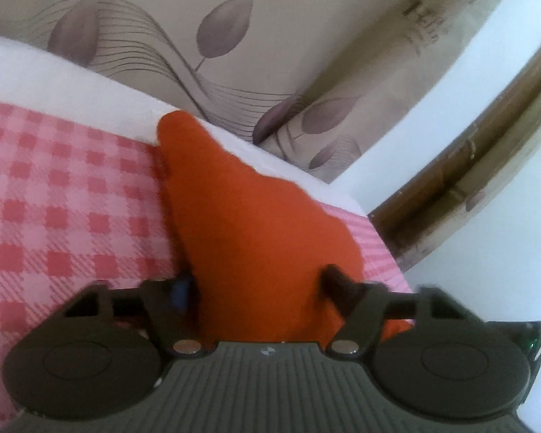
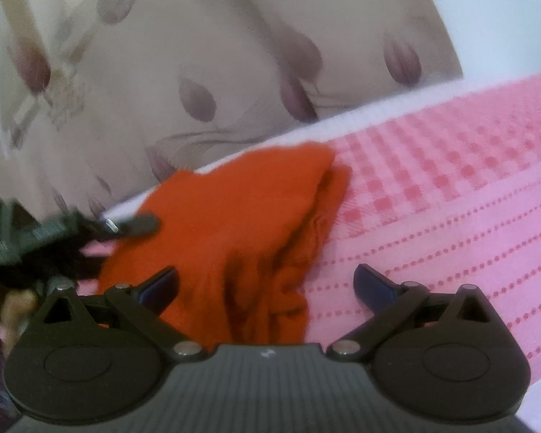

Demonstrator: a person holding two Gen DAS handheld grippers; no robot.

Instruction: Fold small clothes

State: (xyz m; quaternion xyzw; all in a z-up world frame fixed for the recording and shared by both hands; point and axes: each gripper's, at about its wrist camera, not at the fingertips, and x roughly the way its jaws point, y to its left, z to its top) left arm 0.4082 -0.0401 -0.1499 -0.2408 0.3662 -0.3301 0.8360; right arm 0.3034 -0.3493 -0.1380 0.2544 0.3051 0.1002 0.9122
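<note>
Up close, the left gripper (image 1: 258, 281) has its two fingers spread around a bunched fold of the orange garment (image 1: 241, 216), cloth filling the gap between them; whether the pads actually pinch it cannot be told, since the left fingertip is half buried in the fabric. The right gripper (image 2: 267, 283) stands wide open with nothing clamped, its left finger lying over the garment's near edge and its right finger above bare towel.

The orange garment (image 2: 234, 223) is a small plain piece, soft and creased, partly doubled over itself, lying on a pink checked towel (image 1: 61, 195) near the towel's far edge, where a white surface (image 1: 54, 68) shows.

Only the right wrist view shows the garment's layered, wrinkled right side, the towel's dotted stripes (image 2: 451, 252), and the left gripper (image 2: 126, 225) reaching in from the left onto the cloth. Only the left wrist view shows a wooden frame (image 1: 461, 187) against a white wall. Both show the beige leaf-print curtain (image 1: 234, 36) behind.
</note>
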